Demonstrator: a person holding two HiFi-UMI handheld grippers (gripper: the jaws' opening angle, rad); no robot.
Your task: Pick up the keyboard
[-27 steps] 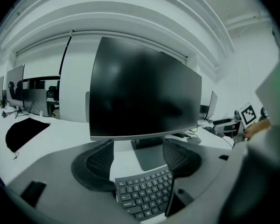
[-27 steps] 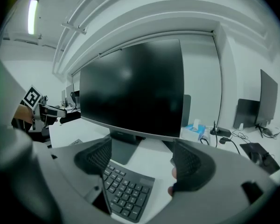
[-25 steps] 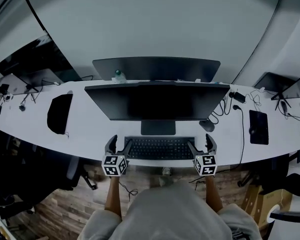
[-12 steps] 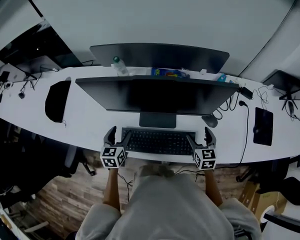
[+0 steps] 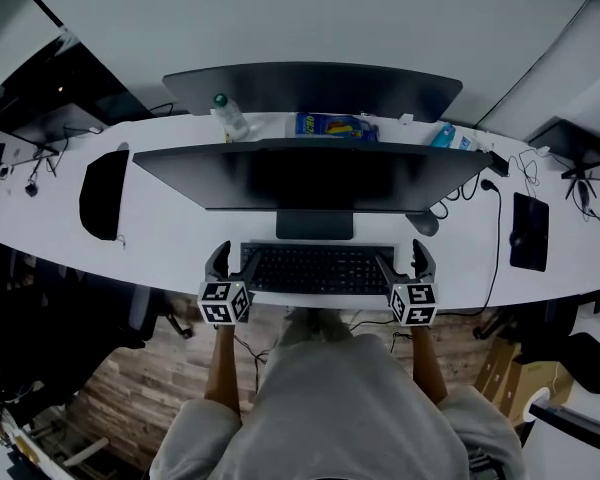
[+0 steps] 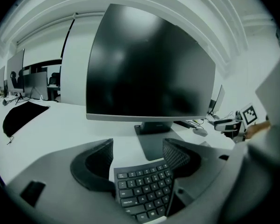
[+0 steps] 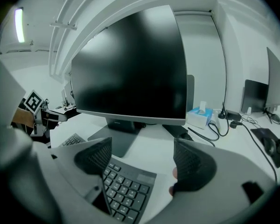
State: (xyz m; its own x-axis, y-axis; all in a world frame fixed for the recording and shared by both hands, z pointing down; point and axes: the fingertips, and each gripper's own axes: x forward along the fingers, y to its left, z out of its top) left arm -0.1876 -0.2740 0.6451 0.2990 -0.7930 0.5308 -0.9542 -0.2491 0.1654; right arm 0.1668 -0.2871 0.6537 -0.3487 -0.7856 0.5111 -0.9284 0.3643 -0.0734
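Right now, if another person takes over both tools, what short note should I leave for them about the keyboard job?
Left tool: open, jaws on either side of the keyboard's left end.
Right tool: open, astride the right end. The keyboard lies closer to its inner jaw, with bare desk toward the outer one.
Keyboard: flat on the desk, just in front of the monitor's stand.
Done: both tools are lined up at the ends.
Left: close both tools on the ends, then lift the keyboard level. Nothing is gripped yet.
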